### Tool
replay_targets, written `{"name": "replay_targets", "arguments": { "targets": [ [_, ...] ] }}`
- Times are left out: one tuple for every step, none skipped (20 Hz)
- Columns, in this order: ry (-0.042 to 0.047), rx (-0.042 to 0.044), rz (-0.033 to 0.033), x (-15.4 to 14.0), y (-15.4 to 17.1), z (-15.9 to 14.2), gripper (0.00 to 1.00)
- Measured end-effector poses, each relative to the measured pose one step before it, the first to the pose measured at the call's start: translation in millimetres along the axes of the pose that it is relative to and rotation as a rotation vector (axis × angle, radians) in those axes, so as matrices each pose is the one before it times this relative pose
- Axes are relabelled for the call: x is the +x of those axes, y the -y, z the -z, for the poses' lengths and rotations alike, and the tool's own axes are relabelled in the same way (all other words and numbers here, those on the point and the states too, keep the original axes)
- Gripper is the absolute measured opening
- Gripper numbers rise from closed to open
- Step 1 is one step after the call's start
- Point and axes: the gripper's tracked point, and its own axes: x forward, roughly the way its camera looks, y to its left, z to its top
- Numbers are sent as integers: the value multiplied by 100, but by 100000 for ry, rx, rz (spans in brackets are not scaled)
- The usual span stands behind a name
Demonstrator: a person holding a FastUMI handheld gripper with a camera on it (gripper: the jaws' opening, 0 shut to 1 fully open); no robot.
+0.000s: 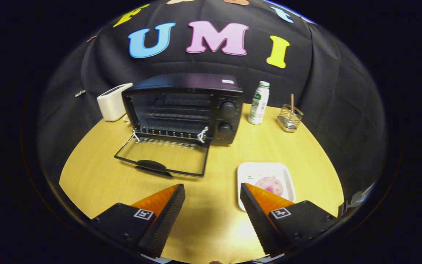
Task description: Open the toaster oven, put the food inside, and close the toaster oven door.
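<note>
Black cloth backs a round wooden table (97,176), with a white toaster (113,102) at the far left beside the toaster oven (196,106). Its glass door (161,157) lies folded flat on the table, so the rack inside stands clear for loading. Nearer, the gripper (213,194) hangs with its fingers spread wide and empty. The pink round food (270,184) waits on a white tray (249,174) just beyond the right finger, likely the next thing to grasp. Beyond the tray stand a bottle (259,103) and a wire holder (289,118).

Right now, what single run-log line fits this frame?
toaster oven: door open flat | food: on white tray, untouched | gripper: open, empty, beside tray | next: likely grasp food
</note>
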Motion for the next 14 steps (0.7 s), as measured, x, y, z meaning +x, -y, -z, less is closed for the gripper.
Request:
{"name": "replay_targets", "arguments": {
  "targets": [
    [-614, 997, 1498, -254, 1768, -72, 99],
    [-40, 913, 1444, -169, 1789, -297, 99],
    [-272, 673, 1073, -72, 1857, -38, 99],
    [-558, 750, 1048, -72, 1514, -40, 99],
    [-637, 867, 709, 33, 1587, -160, 99],
    [-880, 1146, 388, 116, 1368, -14, 99],
    [-1455, 959, 276, 240, 1324, 187, 99],
    [-1663, 771, 247, 345, 1303, 156, 99],
    [-2025, 662, -23, 328, 1185, 290, 99],
    [-2105, 628, -242, 415, 1122, 308, 99],
    [-2921, 458, -384, 432, 1007, 647, 99],
    [-3094, 540, -839, 528, 856, 580, 99],
    [-2917, 633, -1178, 645, 686, 573, 99],
    [-2847, 494, -1242, 640, 541, 590, 99]
  ]
}}
